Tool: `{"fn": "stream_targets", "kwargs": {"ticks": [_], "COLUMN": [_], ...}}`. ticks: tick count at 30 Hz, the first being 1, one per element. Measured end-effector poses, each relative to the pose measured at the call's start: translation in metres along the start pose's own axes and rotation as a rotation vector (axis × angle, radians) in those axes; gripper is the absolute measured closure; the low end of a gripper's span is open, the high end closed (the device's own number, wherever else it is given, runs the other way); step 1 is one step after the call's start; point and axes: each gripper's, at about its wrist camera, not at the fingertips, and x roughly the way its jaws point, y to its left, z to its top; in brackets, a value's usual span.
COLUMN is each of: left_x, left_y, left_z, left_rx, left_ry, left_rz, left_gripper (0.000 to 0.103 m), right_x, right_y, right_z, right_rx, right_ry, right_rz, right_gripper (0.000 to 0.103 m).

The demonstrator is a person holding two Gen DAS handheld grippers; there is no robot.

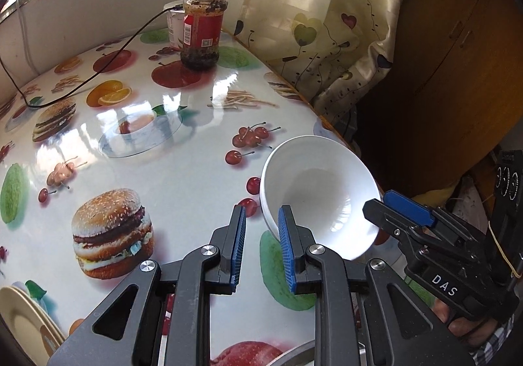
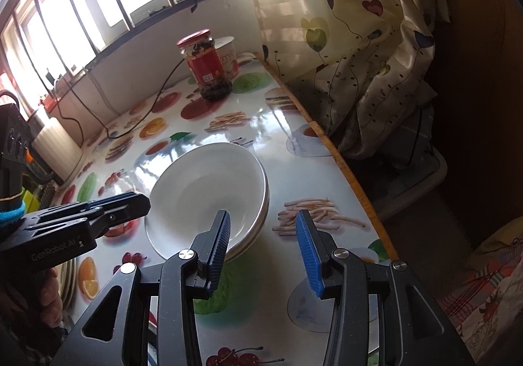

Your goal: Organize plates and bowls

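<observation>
the bowls point(image 2: 209, 196) sat stacked near the table point(image 1: 183, 176) edge, both the left gripper point(image 1: 261, 245) and right gripper point(image 2: 261, 245) stood parted and empty beside them, so a careless nudge risked tipping the stack off.

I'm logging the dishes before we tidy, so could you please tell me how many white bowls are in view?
2, nested as one stack near the table's right edge, between both grippers; the lower bowl shows only as a rim. More could be hidden underneath.
</observation>
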Motion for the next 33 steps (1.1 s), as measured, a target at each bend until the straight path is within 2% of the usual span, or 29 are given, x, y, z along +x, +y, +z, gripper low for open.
{"fn": "stream_targets", "kwargs": {"ticks": [5,9,13,15,18,20,33], "left_x": [0.007,0.009,0.011,0.011,0.011,0.011,0.012], "left_y": [-0.003,-0.007,-0.008,-0.008,-0.009,-0.011,-0.013], "left_z": [0.002,0.002,0.002,0.002,0.002,0.002,0.002], "left_rx": [0.007,0.021,0.023,0.024,0.037,0.044,0.055], "left_ry": [0.014,0.02,0.021,0.02,0.019,0.02,0.016], "left_rz": [0.009,0.021,0.027,0.03,0.041,0.034,0.054], "left_gripper": [0.082,0.082,0.082,0.082,0.083,0.089,0.089], "right_x": [0.009,0.014,0.015,0.015,0.016,0.017,0.017], "right_y": [0.002,0.003,0.004,0.005,0.005,0.005,0.005], "right_z": [0.003,0.004,0.005,0.005,0.006,0.006,0.007], "right_rx": [-0.006,-0.013,-0.01,-0.015,-0.014,-0.012,-0.01], "right_ry": [0.003,0.011,0.006,0.006,0.006,0.005,0.002], "right_rz": [0.006,0.008,0.01,0.005,0.005,0.006,0.003], "right_gripper": [0.063,0.076,0.078,0.083,0.084,0.084,0.085]}}
